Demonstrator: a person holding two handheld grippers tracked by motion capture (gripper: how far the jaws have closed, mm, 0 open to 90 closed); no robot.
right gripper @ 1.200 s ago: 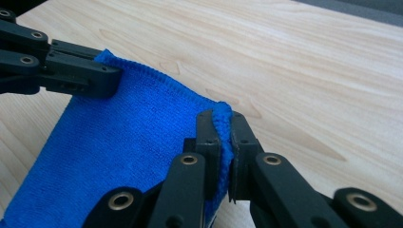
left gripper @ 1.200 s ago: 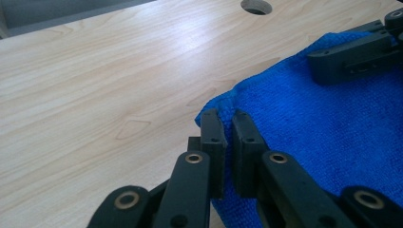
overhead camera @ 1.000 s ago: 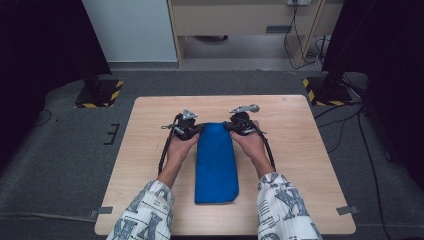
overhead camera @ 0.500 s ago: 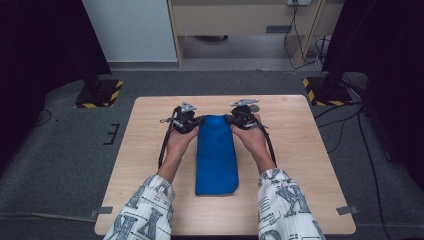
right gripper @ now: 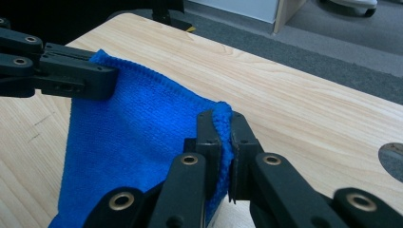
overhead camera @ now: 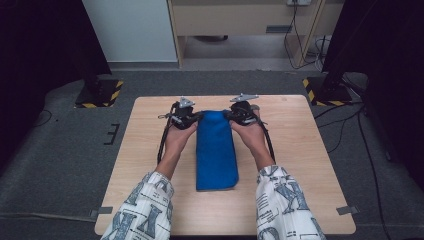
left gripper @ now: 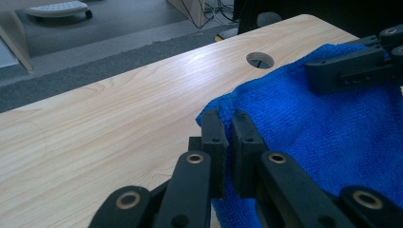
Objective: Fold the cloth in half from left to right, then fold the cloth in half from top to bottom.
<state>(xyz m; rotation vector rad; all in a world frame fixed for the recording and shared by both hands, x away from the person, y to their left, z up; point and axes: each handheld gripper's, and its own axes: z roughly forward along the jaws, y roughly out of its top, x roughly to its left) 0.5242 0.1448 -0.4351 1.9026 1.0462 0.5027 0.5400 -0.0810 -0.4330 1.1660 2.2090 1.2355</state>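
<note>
Blue cloth (overhead camera: 216,150): terry/microfibre, nubby pile, stitched hem along edge; folded to a long narrow strip w/ rounded near corners. It runs down the middle of the wooden table (overhead camera: 300,165), far end near the far edge, near end well short of the near edge. Table top is pale wood grain, smooth, w/ rounded corners & a round cable hole (left gripper: 260,60) by the far edge.

Left gripper (overhead camera: 192,119) has jaws pinched tight on the far-left corner of the cloth; its own view shows fabric bunched btwn the black pads (left gripper: 212,128). Right gripper (overhead camera: 231,116) is likewise clamped on the far-right corner, hem squeezed btwn its pads (right gripper: 209,128). Jaws are flat, matte black, hard plastic w/ brass-coloured pivot pins. Person's sleeves (overhead camera: 145,210) are white w/ a dark print.

Vs 1 s ago: both grippers sit closer to the far edge & the gripped corners are lifted off the table, so the far end rises as a taut band; the near end lies flat, drawn a little farther from the near edge.
</note>
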